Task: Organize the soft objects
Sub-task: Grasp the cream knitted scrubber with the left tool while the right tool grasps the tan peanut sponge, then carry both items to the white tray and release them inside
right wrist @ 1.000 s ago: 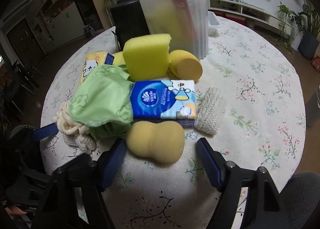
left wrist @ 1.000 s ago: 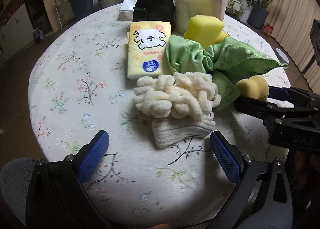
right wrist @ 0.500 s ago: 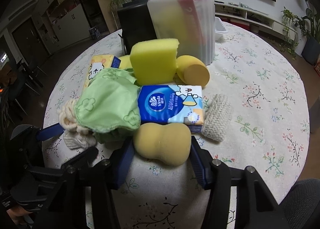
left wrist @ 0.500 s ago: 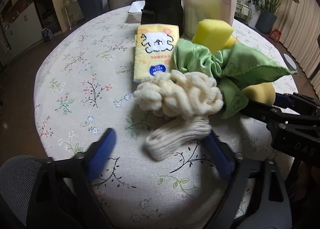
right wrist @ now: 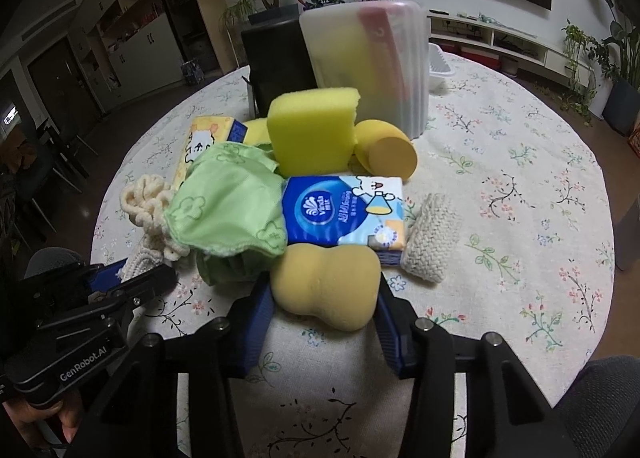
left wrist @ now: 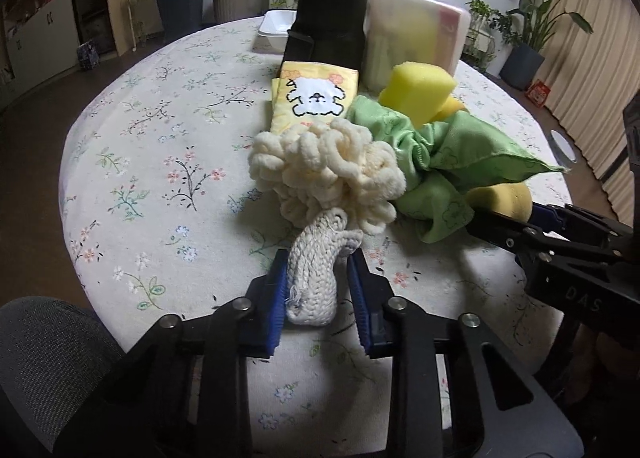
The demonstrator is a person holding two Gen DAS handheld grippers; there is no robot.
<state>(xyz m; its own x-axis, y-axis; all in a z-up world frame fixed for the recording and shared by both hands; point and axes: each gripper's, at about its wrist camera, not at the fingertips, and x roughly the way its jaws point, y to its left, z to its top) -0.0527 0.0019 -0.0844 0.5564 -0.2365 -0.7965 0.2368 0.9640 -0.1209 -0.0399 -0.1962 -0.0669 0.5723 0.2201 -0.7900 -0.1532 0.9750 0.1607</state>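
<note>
So the left gripper (left wrist: pixel 318 282) has its blue fingers (left wrist: pixel 276 294) clenched on the knit cuff of the cream mitt (left wrist: pixel 328 174), and the fluffy looped end of the mitt flops forward over the yellow tissue pack (left wrist: pixel 314 96). Meanwhile the right gripper (right wrist: pixel 324 314) has its fingers (right wrist: pixel 256 318) pressed to both sides of the tan sponge (right wrist: pixel 326 284), the peanut-shaped one, gripping it at the front of the pile.

Everything sits on the round floral bench (right wrist: pixel 520 186). Taking the blue tissue pack (right wrist: pixel 344 214) as the landmark: the tan sponge lies just in front of it, touching. The green cloth (right wrist: pixel 228 210) is bunched up on its left, draped over its edge. A knit pad (right wrist: pixel 434 238) lies against its right end. Behind it stands the yellow sponge (right wrist: pixel 312 130), upright, with a round yellow sponge (right wrist: pixel 386 148) beside that. Farther back are a frosted bin (right wrist: pixel 364 62) and a black bin (right wrist: pixel 276 62), side by side. The mitt is off to the left, past the green cloth.
</note>
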